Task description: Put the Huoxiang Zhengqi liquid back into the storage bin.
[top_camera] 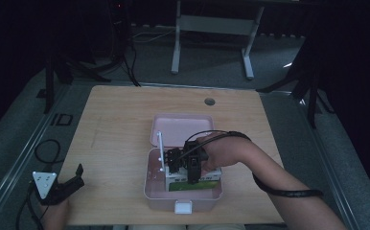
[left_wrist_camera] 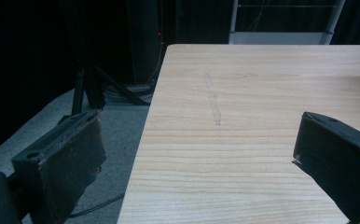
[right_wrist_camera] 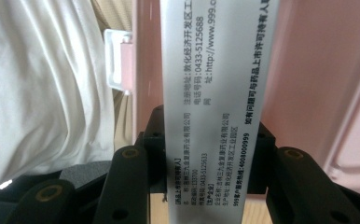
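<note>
An open pink plastic box (top_camera: 150, 190) stands on the wooden table (top_camera: 111, 129), its lid (top_camera: 180, 128) laid back behind it. My right gripper (top_camera: 189, 167) reaches down into the box, shut on a white and green medicine carton (top_camera: 196, 185). In the right gripper view the jaws of the right gripper (right_wrist_camera: 211, 128) clamp the carton's white printed side (right_wrist_camera: 215, 70), with the pink wall (right_wrist_camera: 318, 70) behind it. My left gripper (top_camera: 79, 176) rests at the table's front left corner. There the left gripper (left_wrist_camera: 197, 135) stands open with nothing between its jaws.
A white latch (top_camera: 183, 207) sits on the box's front wall, and a thin white upright piece (top_camera: 160, 148) stands at its left inside. A cable hole (top_camera: 210, 101) marks the table's far side. A desk frame (top_camera: 212, 28) and stands surround the table on grey carpet.
</note>
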### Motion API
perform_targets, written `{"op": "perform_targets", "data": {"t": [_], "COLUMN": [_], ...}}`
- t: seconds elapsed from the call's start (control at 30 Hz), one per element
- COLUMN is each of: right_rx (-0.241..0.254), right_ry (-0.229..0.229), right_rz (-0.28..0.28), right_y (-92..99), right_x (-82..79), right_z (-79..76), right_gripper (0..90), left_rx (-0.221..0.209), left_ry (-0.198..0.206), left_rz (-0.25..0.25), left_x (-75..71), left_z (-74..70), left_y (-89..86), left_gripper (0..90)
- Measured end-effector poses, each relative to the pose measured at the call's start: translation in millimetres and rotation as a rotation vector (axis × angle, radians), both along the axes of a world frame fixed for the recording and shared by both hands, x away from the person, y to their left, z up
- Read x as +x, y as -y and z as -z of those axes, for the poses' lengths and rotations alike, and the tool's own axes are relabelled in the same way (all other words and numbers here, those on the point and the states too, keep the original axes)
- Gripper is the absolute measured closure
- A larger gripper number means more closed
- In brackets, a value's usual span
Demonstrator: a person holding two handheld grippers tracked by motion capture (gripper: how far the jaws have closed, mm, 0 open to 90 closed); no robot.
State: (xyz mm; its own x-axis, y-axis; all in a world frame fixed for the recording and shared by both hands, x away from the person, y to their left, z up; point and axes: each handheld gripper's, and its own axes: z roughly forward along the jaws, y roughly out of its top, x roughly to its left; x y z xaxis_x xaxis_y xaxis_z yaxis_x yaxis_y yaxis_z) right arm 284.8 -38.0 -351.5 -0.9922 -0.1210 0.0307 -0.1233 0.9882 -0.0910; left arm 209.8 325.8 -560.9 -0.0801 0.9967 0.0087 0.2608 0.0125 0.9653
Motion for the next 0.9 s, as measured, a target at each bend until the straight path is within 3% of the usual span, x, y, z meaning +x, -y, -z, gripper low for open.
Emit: {"op": "perform_targets", "data": {"t": [0.53, 0.9], "right_rx": [-0.024, -0.067], "right_ry": [-0.03, -0.044], "right_rz": [0.058, 0.03], "right_y": [-0.7, -0.2], "right_x": [6.4, 3.5], "right_z": [58.4, 91.8], "right_gripper": [61.9, 61.9], "left_rx": [0.007, 0.005], "left_ry": [-0.004, -0.002], "left_rz": [0.002, 0.001], "left_x": [0.4, 0.6], "left_z": [0.1, 0.2], "left_y": [0.3, 0.4], "left_gripper": [2.1, 2.1]}}
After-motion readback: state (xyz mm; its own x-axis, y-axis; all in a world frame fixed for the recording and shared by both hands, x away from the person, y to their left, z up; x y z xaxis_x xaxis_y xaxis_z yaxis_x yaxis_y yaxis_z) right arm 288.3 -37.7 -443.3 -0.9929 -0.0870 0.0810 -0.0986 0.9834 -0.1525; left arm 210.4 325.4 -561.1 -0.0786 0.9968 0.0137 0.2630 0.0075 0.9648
